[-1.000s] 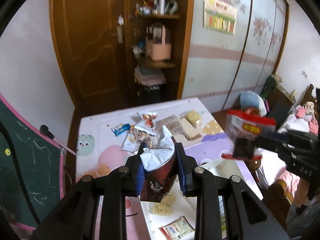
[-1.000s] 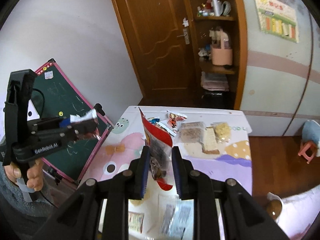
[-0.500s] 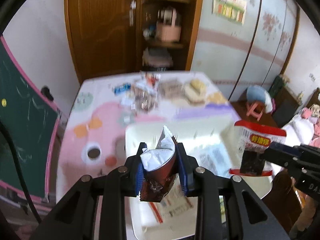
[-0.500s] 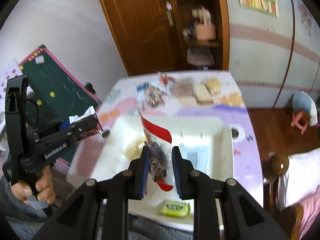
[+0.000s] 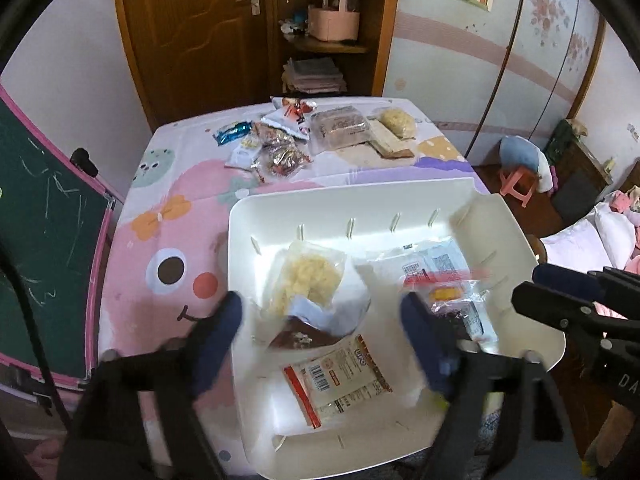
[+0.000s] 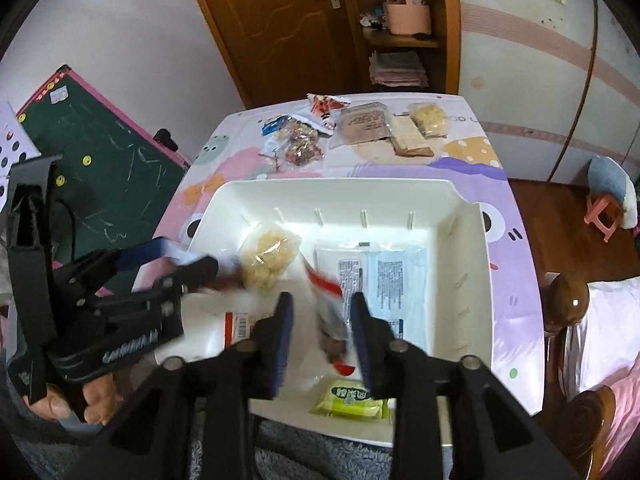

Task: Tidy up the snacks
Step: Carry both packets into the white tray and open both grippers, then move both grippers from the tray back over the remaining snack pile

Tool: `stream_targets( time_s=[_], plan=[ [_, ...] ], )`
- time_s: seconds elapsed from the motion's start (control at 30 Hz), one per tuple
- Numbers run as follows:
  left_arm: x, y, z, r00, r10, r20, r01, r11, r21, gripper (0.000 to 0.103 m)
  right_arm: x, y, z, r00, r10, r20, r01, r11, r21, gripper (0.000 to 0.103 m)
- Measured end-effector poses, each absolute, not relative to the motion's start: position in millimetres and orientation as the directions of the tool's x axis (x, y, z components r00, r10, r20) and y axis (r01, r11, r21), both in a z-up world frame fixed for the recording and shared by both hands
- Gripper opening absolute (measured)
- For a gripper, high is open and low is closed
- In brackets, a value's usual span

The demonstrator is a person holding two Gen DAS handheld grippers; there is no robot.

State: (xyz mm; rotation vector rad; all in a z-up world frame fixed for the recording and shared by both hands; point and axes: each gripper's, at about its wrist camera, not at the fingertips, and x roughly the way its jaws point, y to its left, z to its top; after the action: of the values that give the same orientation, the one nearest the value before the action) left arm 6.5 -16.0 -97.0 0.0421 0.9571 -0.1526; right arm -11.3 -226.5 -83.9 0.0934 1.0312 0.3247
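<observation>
Snacks dropping into white bin (image 5: 344, 204) — left gripper (image 5: 320, 320) opening wide over brown packet (image 5: 304, 334), right gripper (image 6: 322, 316) opening, red-edged bag (image 6: 328, 312) loose between jaws.

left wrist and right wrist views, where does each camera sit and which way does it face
Left wrist: sits on the left gripper, looking steeply down into the white bin; its jaws are opening over a brown packet; the right gripper shows at the right edge.
Right wrist: sits on the right gripper, facing down into the same bin; jaws opening around a red-and-clear packet; the left gripper and a hand show at left.
Shared: bin, noodle packet, table, door.
</observation>
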Motion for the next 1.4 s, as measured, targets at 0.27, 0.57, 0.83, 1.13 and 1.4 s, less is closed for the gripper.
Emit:
stream_targets(
  time_s=[0.27, 0.57, 0.83, 1.13, 1.4],
  plan=[
    [10, -16, -95, 0.583, -0.108, -0.805, 0.143, 0.989, -0.03, 0.083, -5, -229, -91, 0.452, 0.308, -0.837, -0.195, 0.95, 0.244, 0.05],
    [13, -12, -94, 0.602, -0.077, -0.795, 0.096, 0.995, -0.024, 0.088, -4, -227, -92, 0.451, 0.312, -0.836, -0.201, 0.948, 0.246, 0.05],
    [23, -6, -101, 0.56, -0.072, -0.825, 0.066, 0.997, -0.042, 0.088, 3, -227, -97, 0.436, 0.324, -0.84, -0.201, 0.945, 0.26, 0.05],
    [38, -11, -101, 0.559, -0.043, -0.828, 0.091, 0.996, 0.01, 0.088, 23, -233, -105, 0.433, 0.303, -0.849, -0.184, 0.952, 0.246, 0.05],
    [79, -7, -62, 0.625, -0.004, -0.781, 0.132, 0.986, 0.101, 0.088, 59, -242, -74, 0.513, 0.28, -0.811, -0.24, 0.954, 0.178, 0.051]
  ],
)
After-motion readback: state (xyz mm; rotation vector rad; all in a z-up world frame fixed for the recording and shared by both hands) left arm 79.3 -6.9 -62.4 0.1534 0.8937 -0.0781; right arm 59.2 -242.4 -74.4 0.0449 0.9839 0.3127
